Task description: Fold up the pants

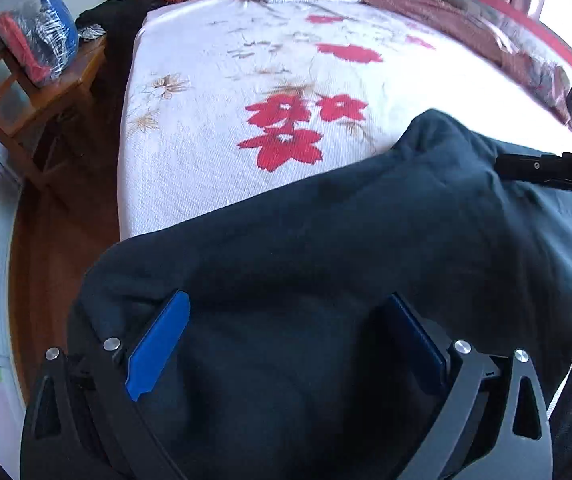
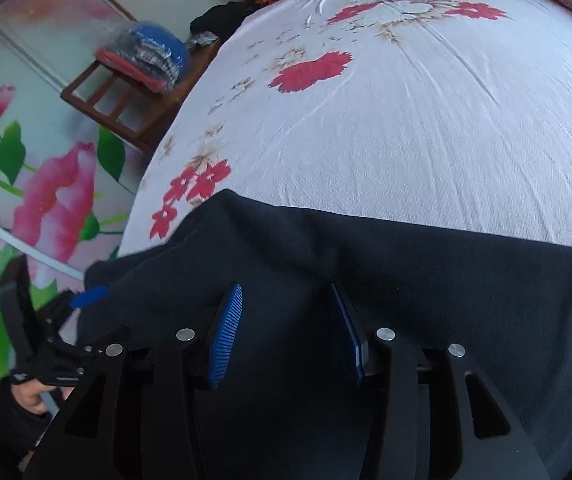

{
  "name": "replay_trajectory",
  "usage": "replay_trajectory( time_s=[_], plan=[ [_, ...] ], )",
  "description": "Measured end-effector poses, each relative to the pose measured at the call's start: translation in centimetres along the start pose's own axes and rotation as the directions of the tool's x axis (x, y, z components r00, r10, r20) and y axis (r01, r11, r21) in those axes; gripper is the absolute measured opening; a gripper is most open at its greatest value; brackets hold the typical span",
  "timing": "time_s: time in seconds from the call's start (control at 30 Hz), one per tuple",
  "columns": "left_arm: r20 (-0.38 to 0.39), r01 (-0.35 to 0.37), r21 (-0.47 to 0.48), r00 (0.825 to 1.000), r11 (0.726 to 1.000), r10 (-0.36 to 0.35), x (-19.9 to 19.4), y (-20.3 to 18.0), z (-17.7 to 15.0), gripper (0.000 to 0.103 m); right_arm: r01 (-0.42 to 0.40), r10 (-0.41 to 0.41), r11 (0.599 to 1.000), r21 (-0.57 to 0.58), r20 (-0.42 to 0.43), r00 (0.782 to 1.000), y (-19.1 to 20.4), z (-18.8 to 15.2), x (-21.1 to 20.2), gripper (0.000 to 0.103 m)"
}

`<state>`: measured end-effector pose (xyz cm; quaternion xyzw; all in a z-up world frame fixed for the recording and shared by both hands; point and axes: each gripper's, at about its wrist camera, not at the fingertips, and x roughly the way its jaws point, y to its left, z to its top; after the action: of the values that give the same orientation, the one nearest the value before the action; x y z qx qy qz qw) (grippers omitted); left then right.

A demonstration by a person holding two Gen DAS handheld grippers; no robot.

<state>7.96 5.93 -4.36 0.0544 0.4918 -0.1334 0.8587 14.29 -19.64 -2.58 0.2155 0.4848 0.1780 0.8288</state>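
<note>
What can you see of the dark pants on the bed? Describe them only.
The pants are dark navy, of soft, thick-looking cloth with no visible pattern. They lie bunched and rumpled at the near edge of the bed's flowered sheet, one fold rising in a hump. The left gripper and right gripper both stand open over the cloth; whether their blue pads touch it cannot be told.

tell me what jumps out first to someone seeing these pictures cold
The dark pants fill the near half of both views, bunched at the bed's near edge. Behind them spreads the white sheet with bold red flowers. The blue pads of the left gripper stand wide apart over the cloth, and to the left of the bed a wooden chair carries a plastic-wrapped bundle of red and blue.
</note>
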Motion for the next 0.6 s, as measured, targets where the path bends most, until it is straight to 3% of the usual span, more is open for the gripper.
replay_trajectory(
  time_s=[0.07,0.1,0.17,0.23,0.3,0.33,0.4,0.43,0.5,0.6],
  plan=[
    [-0.006,-0.025,0.025,1.000,0.999,0.025,-0.2,-0.6,0.0,0.098,-0.067,0.069,0.997,-0.023,0.087,0.994,2.0,-0.7,-2.3,0.045],
    [-0.006,-0.028,0.013,1.000,1.000,0.028,-0.1,-0.6,0.0,0.098,-0.051,0.057,0.997,-0.066,0.082,0.995,3.4,-1.4,-2.6,0.045],
    [0.003,-0.015,-0.013,1.000,1.000,0.015,-0.3,-0.5,0.2,0.098,-0.039,0.041,0.992,-0.123,0.014,0.999,4.6,-3.0,-1.0,0.045],
    [-0.002,0.001,-0.031,1.000,1.000,-0.001,-0.8,-0.3,0.5,0.098,-0.005,-0.009,0.990,-0.144,-0.093,0.996,3.9,-4.9,2.3,0.053],
    [-0.002,0.013,-0.049,1.000,0.999,-0.013,-1.8,0.2,0.7,0.098,0.052,-0.062,0.969,-0.242,-0.032,0.998,5.6,-5.4,1.4,0.053],
    [-0.001,0.017,-0.064,1.000,0.998,-0.017,-2.6,0.6,0.6,0.098,0.055,-0.059,0.972,-0.228,-0.013,0.998,6.2,-5.3,0.4,0.053],
    [0.027,0.021,-0.121,0.999,0.992,-0.018,-4.8,2.0,-0.1,0.098,-0.021,0.036,0.985,-0.171,0.085,0.996,7.0,-6.0,-2.7,0.053],
    [0.032,0.015,-0.153,0.999,0.988,-0.010,-5.7,2.9,-0.4,0.098,0.008,0.011,0.984,-0.180,0.102,0.995,7.5,-6.9,-3.6,0.056],
    [0.048,0.016,-0.203,0.999,0.979,-0.007,-7.2,4.4,-1.2,0.099,0.071,-0.049,0.969,-0.238,0.099,0.994,8.2,-9.3,-4.7,0.056],
    [0.034,0.005,-0.216,0.999,0.976,0.002,-8.2,5.4,-2.5,0.099,0.083,-0.067,0.967,-0.242,0.071,0.995,8.0,-12.6,-5.9,0.056]
  ],
)
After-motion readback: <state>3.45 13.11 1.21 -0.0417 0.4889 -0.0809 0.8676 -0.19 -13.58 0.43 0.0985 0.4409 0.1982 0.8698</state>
